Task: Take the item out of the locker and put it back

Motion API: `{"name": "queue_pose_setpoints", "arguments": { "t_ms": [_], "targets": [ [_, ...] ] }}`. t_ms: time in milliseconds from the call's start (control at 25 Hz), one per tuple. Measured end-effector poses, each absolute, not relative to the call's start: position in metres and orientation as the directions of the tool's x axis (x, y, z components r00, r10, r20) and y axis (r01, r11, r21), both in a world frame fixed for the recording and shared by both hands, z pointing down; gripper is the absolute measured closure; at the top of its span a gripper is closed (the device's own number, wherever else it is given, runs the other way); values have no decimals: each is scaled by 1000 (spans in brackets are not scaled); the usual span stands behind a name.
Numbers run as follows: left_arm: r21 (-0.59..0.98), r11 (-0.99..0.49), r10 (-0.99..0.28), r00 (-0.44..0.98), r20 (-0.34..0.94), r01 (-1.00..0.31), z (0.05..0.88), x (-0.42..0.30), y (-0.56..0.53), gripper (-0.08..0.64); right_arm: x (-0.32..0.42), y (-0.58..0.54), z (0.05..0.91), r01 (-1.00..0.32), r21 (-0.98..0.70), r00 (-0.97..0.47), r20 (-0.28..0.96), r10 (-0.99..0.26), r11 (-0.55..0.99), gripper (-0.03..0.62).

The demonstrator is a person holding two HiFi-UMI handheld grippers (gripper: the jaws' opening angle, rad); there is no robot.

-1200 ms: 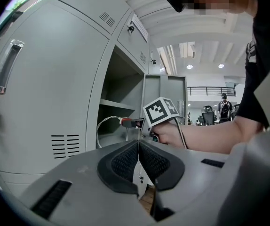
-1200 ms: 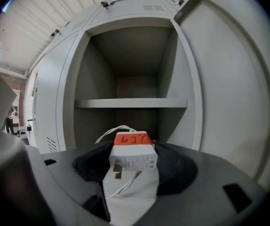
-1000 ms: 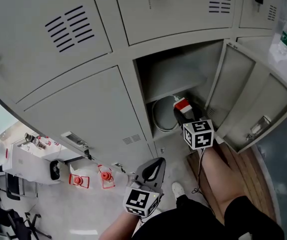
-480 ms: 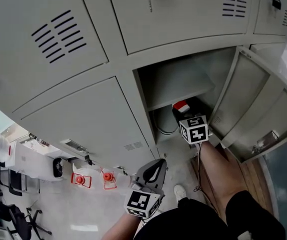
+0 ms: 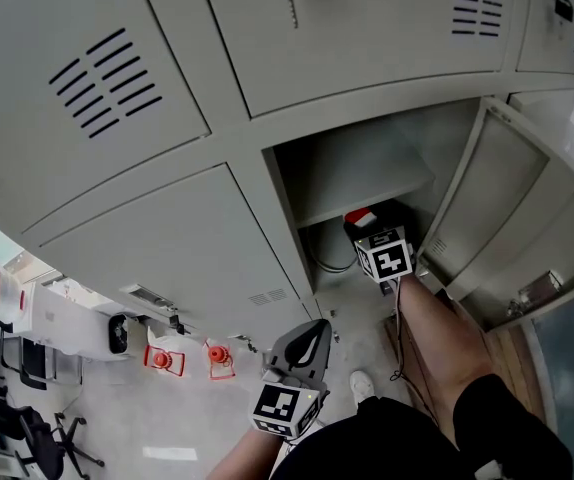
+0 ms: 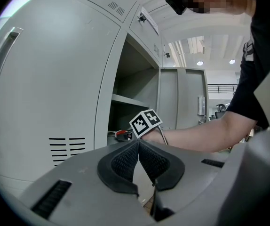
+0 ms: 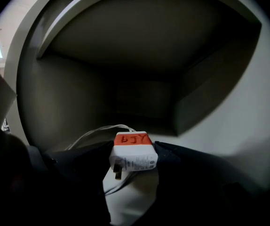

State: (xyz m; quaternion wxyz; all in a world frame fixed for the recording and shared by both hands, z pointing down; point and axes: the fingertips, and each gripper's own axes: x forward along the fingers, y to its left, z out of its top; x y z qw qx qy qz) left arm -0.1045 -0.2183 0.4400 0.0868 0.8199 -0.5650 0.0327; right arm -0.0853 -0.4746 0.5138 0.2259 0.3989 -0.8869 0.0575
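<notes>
Half done, I judge: my right hand-held gripper [image 7: 134, 158] clamps the charger [image 7: 132, 149] inside the locker [image 5: 365, 160], release pending; left hand-held gripper [image 6: 138, 148] closed, empty.

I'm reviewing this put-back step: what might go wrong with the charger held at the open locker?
The charger sits at the tips of the right gripper's fingers, so it may slip or twist. Its white cable trails loose and could snag the fingers on withdrawal.

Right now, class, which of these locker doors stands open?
The lower door at the right: it is swung out, baring the compartment where the right gripper holds a white charger. The doors above and to its left are shut.
</notes>
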Motion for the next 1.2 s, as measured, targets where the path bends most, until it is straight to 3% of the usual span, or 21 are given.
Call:
{"name": "queue_pose_setpoints", "arguments": {
  "t_ms": [400,1200],
  "targets": [
    [112,-336,-924,351,154,-935,442,-106,-220,543,-88,-475,528,-712,77,-563,533,-632,698,265],
    [111,-327,-928,341,150,-939,440,-112,-213,543,-97,-469,536,-658,144,-556,569,-606,739,244]
  ]
}}
